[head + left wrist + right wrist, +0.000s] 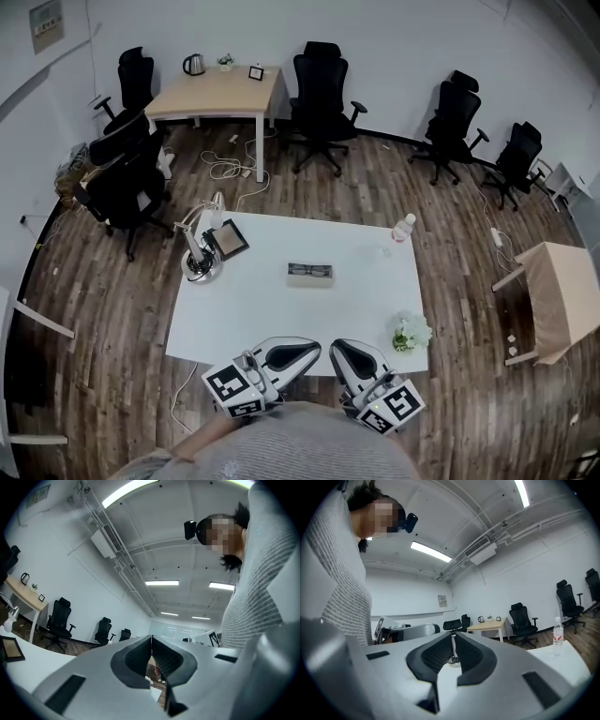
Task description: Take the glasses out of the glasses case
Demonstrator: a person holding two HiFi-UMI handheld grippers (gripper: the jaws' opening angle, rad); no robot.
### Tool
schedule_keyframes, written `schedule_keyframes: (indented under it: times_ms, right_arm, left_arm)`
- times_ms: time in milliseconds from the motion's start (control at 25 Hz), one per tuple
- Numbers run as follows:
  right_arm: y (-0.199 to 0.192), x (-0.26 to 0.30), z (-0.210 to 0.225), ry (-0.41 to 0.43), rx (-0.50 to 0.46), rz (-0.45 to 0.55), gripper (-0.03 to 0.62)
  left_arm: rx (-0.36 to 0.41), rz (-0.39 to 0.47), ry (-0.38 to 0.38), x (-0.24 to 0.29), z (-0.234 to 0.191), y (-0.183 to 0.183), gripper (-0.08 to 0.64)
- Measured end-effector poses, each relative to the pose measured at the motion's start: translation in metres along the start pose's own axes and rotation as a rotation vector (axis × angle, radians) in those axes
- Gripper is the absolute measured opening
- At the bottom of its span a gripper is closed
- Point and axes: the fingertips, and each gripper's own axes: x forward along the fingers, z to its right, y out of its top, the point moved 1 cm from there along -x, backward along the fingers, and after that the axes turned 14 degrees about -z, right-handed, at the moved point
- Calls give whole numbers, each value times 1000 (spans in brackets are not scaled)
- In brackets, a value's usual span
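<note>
1. Left claw [315, 350] and right claw [335, 347] are both pinched shut and empty.
2. The case [310, 273] lies well ahead of both tips, its long axis crosswise to them.
3. Both sit about equally far from it; it lies slightly leftward.

Bare table [272, 319] up to case [310, 273], lamp [199, 255] left, flowers [411, 332] near right, bottle [402, 228] far right.
</note>
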Motion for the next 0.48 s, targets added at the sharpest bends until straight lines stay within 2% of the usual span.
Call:
schedule_keyframes:
  times_ms: [280, 400, 480]
  right_arm:
    - [11, 54, 12, -45, -24, 7, 18]
    - [6, 64, 15, -57, -48, -8, 18]
    - [5, 69, 13, -47, -28, -21, 18]
  left_arm:
    - [13, 4, -39, -14, -59, 7, 14]
    - [-1, 7, -61, -16, -73, 5, 14]
    - [4, 5, -85, -16, -76, 5, 14]
